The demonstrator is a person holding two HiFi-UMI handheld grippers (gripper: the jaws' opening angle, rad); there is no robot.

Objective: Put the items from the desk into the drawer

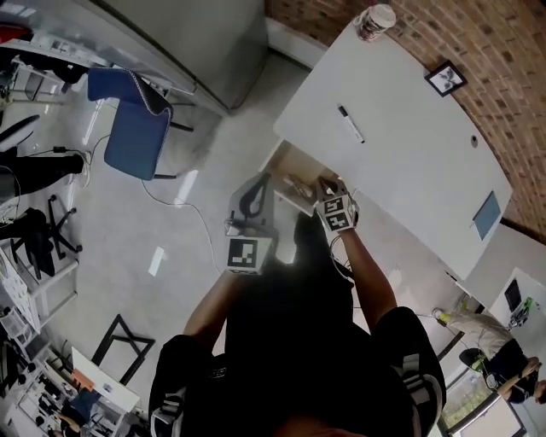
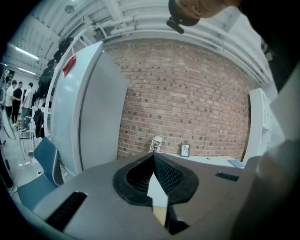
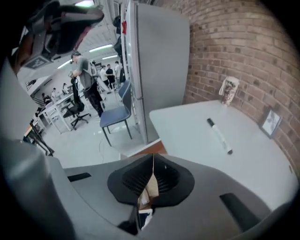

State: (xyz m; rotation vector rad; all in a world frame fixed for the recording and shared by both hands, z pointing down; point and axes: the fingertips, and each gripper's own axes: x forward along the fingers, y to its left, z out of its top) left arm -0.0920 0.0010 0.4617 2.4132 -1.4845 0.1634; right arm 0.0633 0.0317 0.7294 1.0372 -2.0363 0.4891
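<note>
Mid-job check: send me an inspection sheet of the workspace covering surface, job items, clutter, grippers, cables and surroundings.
Surface: white desk, mostly bare; the drawer under its near edge is open, contents unclear.
Job's things: marker, cup, picture frame and blue flat item on the desk, not yet in the drawer.
Clutter: nothing seen.
Grippers: left gripper and right gripper above the drawer, jaws together, nothing between them.
Cables: one cable on the floor beside the drawer.
Surroundings: brick wall behind the desk, blue chair, people further off.
</note>
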